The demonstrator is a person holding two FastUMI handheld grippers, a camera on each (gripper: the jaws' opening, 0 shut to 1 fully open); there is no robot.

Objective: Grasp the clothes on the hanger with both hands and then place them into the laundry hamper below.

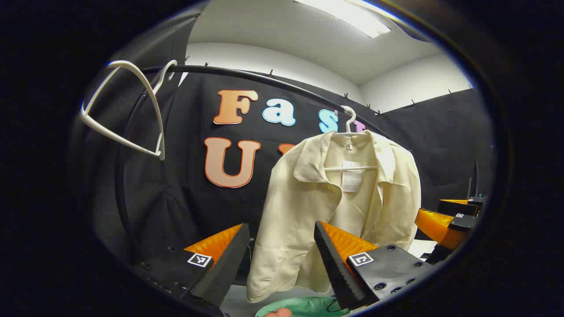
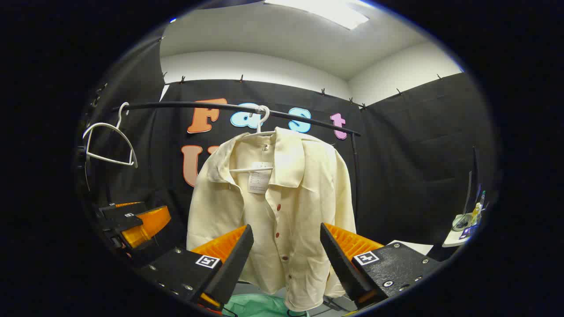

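Both grippers stand wide open and hold nothing: the left gripper (image 1: 280,259) and the right gripper (image 2: 286,262) each frame the cream shirt (image 2: 282,198) between their fingers. It hangs lengthwise from a white hanger (image 2: 260,127) on the black rail (image 2: 211,106), straight ahead of both tools and apart from them. Neither seems clearly nearer, though the fisheye makes depth hard to judge. Directly beneath the hem sits the green hamper (image 2: 251,306), so the drop is straight down.

Cream shirt (image 2: 282,211) on white hanger (image 2: 260,127), green hamper (image 2: 260,307) below
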